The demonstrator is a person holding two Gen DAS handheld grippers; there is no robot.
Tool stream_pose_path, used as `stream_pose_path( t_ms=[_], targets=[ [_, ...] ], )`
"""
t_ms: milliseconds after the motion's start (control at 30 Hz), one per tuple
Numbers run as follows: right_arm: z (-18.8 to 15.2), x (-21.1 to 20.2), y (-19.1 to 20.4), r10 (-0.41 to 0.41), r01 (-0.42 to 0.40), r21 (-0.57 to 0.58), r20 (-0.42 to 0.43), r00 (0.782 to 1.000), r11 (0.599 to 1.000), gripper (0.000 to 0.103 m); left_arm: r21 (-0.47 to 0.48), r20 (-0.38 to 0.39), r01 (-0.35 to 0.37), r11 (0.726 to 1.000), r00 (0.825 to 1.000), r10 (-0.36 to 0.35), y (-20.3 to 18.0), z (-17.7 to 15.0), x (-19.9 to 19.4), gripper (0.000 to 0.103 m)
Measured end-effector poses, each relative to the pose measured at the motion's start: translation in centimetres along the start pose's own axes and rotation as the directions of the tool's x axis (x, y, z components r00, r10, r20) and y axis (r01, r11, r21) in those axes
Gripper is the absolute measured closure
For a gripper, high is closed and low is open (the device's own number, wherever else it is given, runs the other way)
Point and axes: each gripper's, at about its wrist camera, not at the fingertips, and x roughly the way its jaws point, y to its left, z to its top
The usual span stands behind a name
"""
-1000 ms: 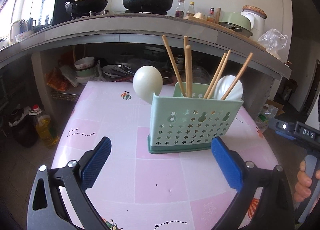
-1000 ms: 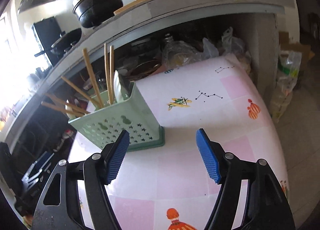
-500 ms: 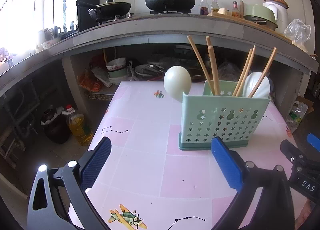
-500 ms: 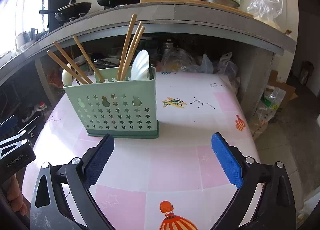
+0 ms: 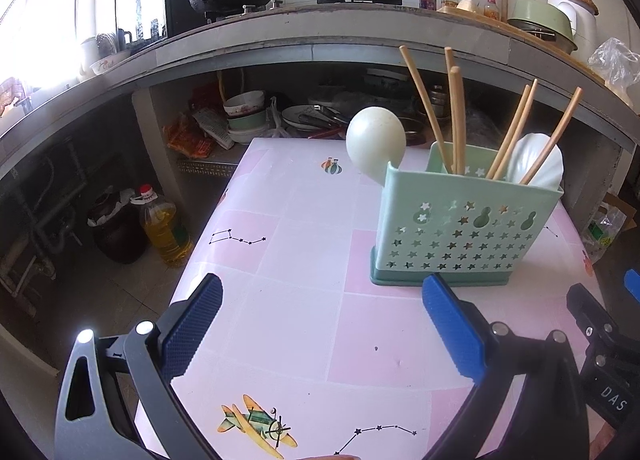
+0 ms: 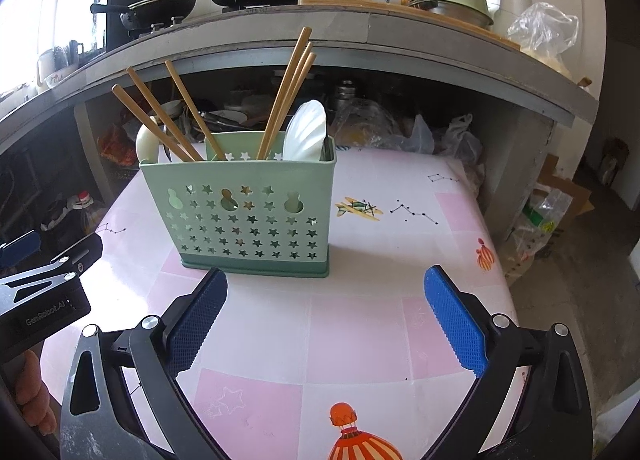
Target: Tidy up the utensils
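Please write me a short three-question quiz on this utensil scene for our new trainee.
1. True or false: the left gripper is shut on a chopstick.
2. Multiple choice: where are the wooden chopsticks? A) lying flat on the table; B) standing in the green utensil holder; C) up on the kitchen counter.
3. Fill in: the utensil at the holder's right end, seen from the right wrist view, is a white ____.

Key
1. False: both it and the right gripper have their fingers spread, with nothing between them.
2. B
3. spoon
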Motion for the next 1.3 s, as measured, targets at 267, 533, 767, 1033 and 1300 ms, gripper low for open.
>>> stream_pose_path(
  t_ms=[267,533,767,1033,1300],
  targets=[
    [0.19,0.08,0.36,-0.022,0.022,-0.005,-0.011,1.0,1.0,0.008,-0.01,-0.01,-0.001,1.0,1.0,0.0,0.29,0.04,0.36,0.006],
    [0.3,0.08,0.39,-0.058,0.058,-0.005,-0.009,0.998,0.998,0.008,-0.009,-0.016,-0.007,1.0,1.0,0.007,0.42,0.01,0.63,0.006],
    [0.23,0.14,0.35,-0.056,0.056,-0.008,-0.018,0.998,0.998,0.008,-0.012,-0.021,-0.006,1.0,1.0,0.006,0.43,0.0,0.77,0.006],
    [0.26,0.28,0.04,-0.049,0.049,0.008,-0.024,0.999,0.999,0.008,-0.005,-0.025,-0.001,1.0,1.0,0.001,0.24,-0.12,0.79,0.006],
    [0.18,0.45,-0.09,-0.04,0.041,0.022,-0.031,0.999,0.999,0.008,0.004,-0.027,-0.001,1.0,1.0,0.001,0.05,-0.28,0.63,0.006]
  ],
)
